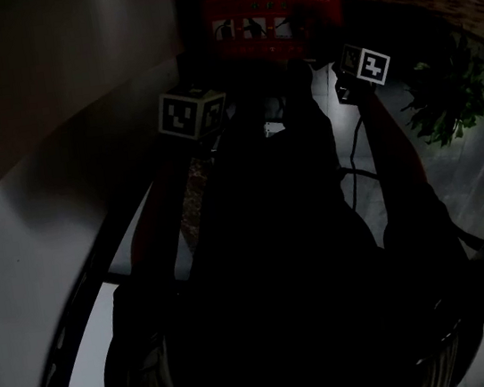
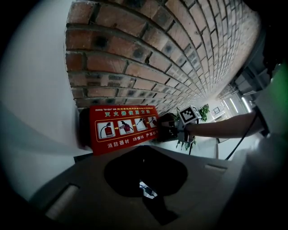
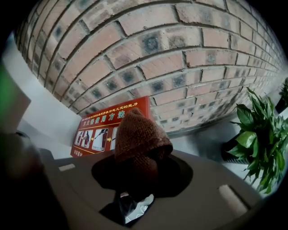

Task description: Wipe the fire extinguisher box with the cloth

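Observation:
The red fire extinguisher box (image 2: pixel 122 128) stands on the floor against a brick wall; its front bears white pictograms and print. It also shows in the right gripper view (image 3: pixel 96 130) and dimly in the head view (image 1: pixel 274 14). My right gripper (image 3: pixel 141 150) is shut on a brown knitted cloth (image 3: pixel 141 130), bunched up between the jaws. In the left gripper view the right gripper (image 2: pixel 173 127) holds the cloth (image 2: pixel 164 127) at the box's right end. My left gripper (image 2: pixel 145 152) hangs back from the box, its dark jaws together with nothing in them. The head view is very dark.
A potted green plant (image 3: pixel 256 143) stands on the floor right of the box, close to the right arm (image 2: pixel 229 123). A white wall (image 2: pixel 36 90) meets the brick wall (image 3: pixel 180 54) left of the box. The person's dark torso (image 1: pixel 280 264) fills the head view's middle.

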